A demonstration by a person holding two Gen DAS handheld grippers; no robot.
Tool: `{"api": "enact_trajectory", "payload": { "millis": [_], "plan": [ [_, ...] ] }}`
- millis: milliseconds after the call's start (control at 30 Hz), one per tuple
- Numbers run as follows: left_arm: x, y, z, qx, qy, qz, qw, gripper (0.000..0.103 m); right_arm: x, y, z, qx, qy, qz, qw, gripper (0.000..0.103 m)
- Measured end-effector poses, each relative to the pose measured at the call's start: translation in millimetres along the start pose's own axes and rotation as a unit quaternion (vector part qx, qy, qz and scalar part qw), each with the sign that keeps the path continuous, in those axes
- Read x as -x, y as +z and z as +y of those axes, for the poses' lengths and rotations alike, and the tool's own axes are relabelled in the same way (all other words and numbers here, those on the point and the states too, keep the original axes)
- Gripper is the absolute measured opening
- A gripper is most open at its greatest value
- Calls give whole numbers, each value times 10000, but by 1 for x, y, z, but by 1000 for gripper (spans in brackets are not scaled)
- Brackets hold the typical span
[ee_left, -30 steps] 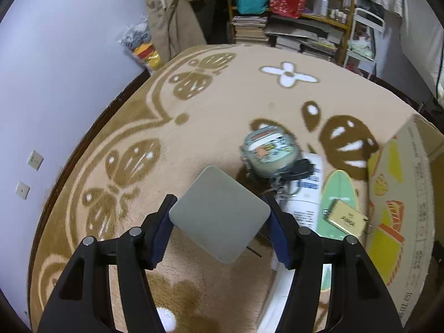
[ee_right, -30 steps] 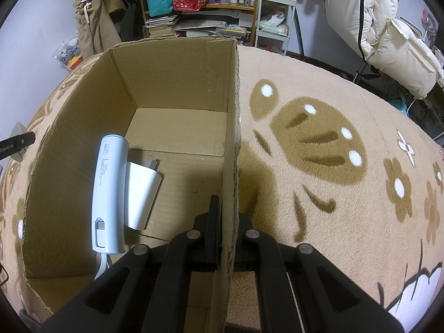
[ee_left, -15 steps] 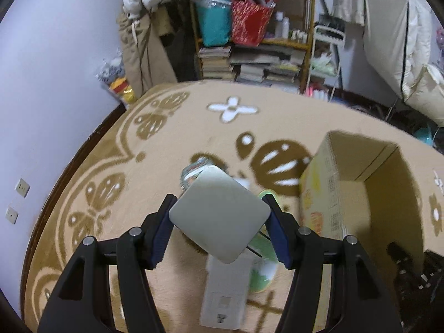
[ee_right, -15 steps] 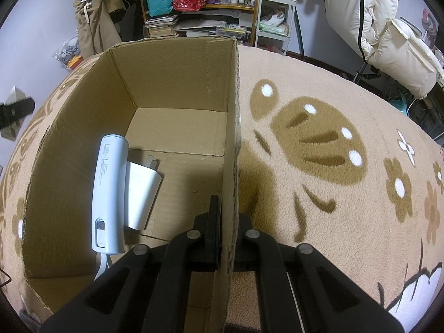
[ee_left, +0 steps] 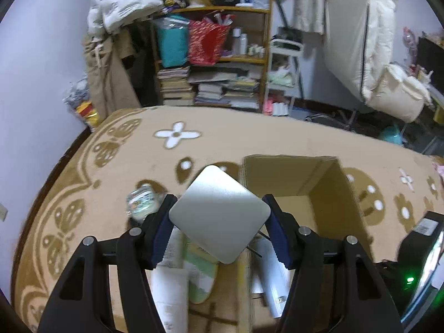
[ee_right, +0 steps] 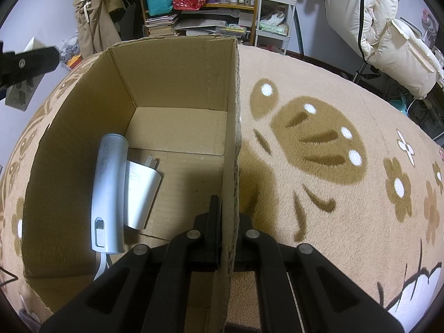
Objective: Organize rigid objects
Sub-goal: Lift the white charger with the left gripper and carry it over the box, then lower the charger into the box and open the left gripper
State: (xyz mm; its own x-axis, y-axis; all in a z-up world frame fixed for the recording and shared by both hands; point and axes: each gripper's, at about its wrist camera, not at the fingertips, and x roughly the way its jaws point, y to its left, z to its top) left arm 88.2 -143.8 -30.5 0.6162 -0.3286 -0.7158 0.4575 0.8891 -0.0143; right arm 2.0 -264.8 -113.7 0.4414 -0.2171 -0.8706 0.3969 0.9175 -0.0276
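My left gripper is shut on a flat silver square block, held by two opposite corners in the air over the left wall of the open cardboard box. My right gripper is shut on the box's right wall, one finger inside and one outside. Inside the box lie a white hair dryer and a white charger plug. In the right wrist view the left gripper shows at the far left, above the box's left rim.
On the carpet left of the box lie a round tape roll, a white paper box and a green oval item. A crowded shelf and hanging bedding stand beyond the carpet's far edge.
My left gripper has risen and swung right with the silver block, from over the items on the carpet to the box's left wall. The right gripper has kept still on the box wall.
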Motion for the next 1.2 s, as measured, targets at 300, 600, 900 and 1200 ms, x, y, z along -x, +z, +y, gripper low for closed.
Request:
{"api": "enact_trajectory", "payload": {
  "millis": [300, 600, 900, 1200],
  "plan": [
    [-13, -9, -35, -207, -679, 311, 9970, 61, 0, -1, 0, 0, 3, -2, 10000, 6],
    [-24, -18, -45, -428, -503, 531, 9964, 61, 0, -3, 3, -18, 27, 1, 10000, 6],
    [-20, -14, -43, -326, -840, 508, 9946, 61, 1, -5, 1, -57, 69, 3, 10000, 6],
    [-33, -21, -47, -419, -749, 770, 9933, 61, 1, -6, 0, -55, 69, 1, 10000, 6]
  ]
}}
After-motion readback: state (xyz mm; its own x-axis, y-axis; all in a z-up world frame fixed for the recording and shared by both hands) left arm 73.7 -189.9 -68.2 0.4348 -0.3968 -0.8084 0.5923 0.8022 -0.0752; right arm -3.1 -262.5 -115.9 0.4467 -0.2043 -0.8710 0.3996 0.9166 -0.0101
